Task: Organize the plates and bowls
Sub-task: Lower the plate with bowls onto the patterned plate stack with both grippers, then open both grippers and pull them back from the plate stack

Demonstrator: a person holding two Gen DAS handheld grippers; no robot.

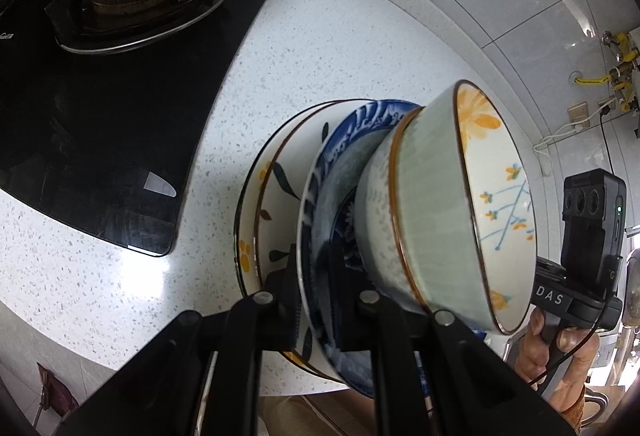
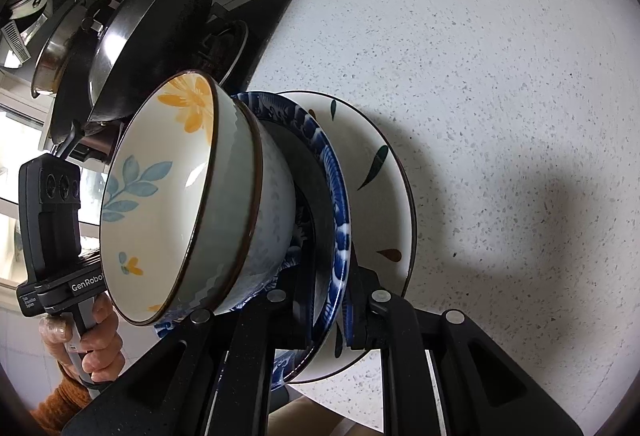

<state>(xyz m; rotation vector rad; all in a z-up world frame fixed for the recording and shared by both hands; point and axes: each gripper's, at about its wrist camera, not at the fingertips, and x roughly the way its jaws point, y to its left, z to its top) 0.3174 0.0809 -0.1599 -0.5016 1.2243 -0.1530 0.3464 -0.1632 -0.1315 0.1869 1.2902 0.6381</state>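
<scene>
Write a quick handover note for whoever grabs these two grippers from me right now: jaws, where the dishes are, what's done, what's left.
Left gripper: jaws shut on the near rims of the plate stack.
Right gripper: jaws shut on the stack's opposite rims. Both carry the load together.
Stack: white leaf-pattern plates at the bottom, blue patterned plate on them, then a speckled bowl with the yellow-flower bowl nested inside.
It hangs over the speckled white counter, beside the black gas stove; whether it touches the counter is unclear.
Done: dishes stacked by type.
Left: set the stack down level, then open both jaws.
</scene>
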